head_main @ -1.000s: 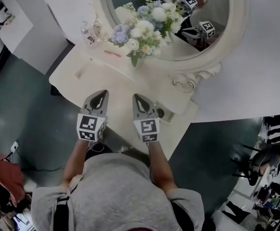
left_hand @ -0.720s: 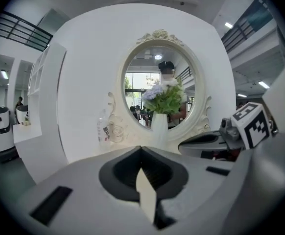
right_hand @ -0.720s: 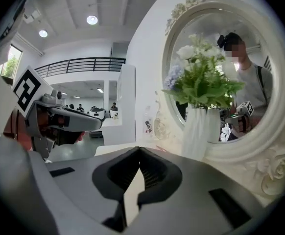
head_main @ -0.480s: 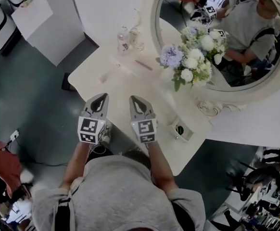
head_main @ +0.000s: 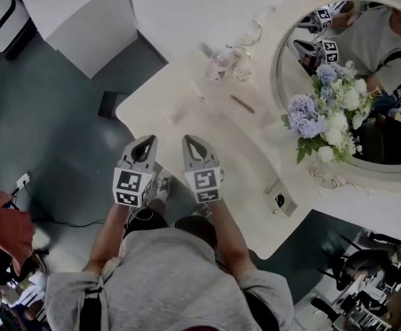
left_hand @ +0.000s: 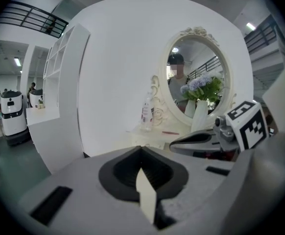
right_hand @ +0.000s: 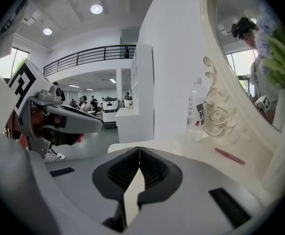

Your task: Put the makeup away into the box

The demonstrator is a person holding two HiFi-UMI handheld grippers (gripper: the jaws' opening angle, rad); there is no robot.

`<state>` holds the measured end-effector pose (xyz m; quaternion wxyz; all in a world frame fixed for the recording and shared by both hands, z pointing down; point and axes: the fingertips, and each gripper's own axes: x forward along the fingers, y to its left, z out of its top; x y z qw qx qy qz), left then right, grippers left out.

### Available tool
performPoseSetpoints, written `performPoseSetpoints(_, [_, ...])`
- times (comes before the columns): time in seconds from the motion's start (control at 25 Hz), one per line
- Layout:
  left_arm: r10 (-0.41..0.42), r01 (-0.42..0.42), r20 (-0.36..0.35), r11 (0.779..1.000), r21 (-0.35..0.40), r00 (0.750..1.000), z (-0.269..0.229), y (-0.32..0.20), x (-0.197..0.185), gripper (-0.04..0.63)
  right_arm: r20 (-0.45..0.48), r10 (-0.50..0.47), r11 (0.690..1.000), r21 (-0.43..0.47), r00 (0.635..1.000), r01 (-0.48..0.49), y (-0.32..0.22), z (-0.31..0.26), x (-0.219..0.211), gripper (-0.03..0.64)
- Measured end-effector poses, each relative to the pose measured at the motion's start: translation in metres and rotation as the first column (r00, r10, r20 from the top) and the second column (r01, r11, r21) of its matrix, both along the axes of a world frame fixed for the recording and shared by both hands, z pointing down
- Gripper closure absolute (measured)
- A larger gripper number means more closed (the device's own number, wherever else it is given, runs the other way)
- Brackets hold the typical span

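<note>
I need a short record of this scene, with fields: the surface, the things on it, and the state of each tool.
surface: cream dressing table with oval mirror
on it: clear bottle, thin red pencil, flowers, small box near the front edge
left tool: shut, empty, at the table's near edge
right tool: shut, empty, beside the left one

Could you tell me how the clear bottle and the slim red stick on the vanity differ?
The clear bottle stands upright; the slim red stick lies flat. The bottle is see-through with a printed label; the stick is opaque and plain. The bottle is far thicker than the stick. Both rest on the cream vanity.
</note>
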<state>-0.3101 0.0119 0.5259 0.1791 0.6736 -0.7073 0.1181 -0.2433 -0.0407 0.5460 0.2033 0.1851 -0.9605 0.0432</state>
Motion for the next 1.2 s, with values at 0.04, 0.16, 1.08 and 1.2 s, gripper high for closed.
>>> performPoseSetpoints(0.04, [0.004,-0.004,-0.007,1.000,-0.008,1.000,0.007,-0.001,-0.006,0.595,-0.010,0.001,1.000,-0.007,1.000,-0.001,-0.001,0.008,-0.006,0.601])
performPoseSetpoints(0.16, [0.024,-0.024,-0.022,0.999,-0.036,0.999,0.028,-0.002,-0.020,0.595,-0.033,0.016,0.999,-0.027,0.999,-0.017,-0.004,0.031,-0.019,0.601])
performPoseSetpoints(1.08, [0.071,-0.084,-0.102,0.989,-0.124,0.992,0.098,-0.031,-0.067,0.595,-0.240,0.032,0.989,-0.133,0.970,-0.066,-0.033,0.140,-0.069,0.508])
performPoseSetpoints(1.2, [0.074,-0.087,-0.103,0.988,-0.127,0.992,0.100,-0.032,-0.067,0.595,-0.243,0.027,0.991,-0.124,0.970,-0.058,-0.033,0.141,-0.069,0.520])
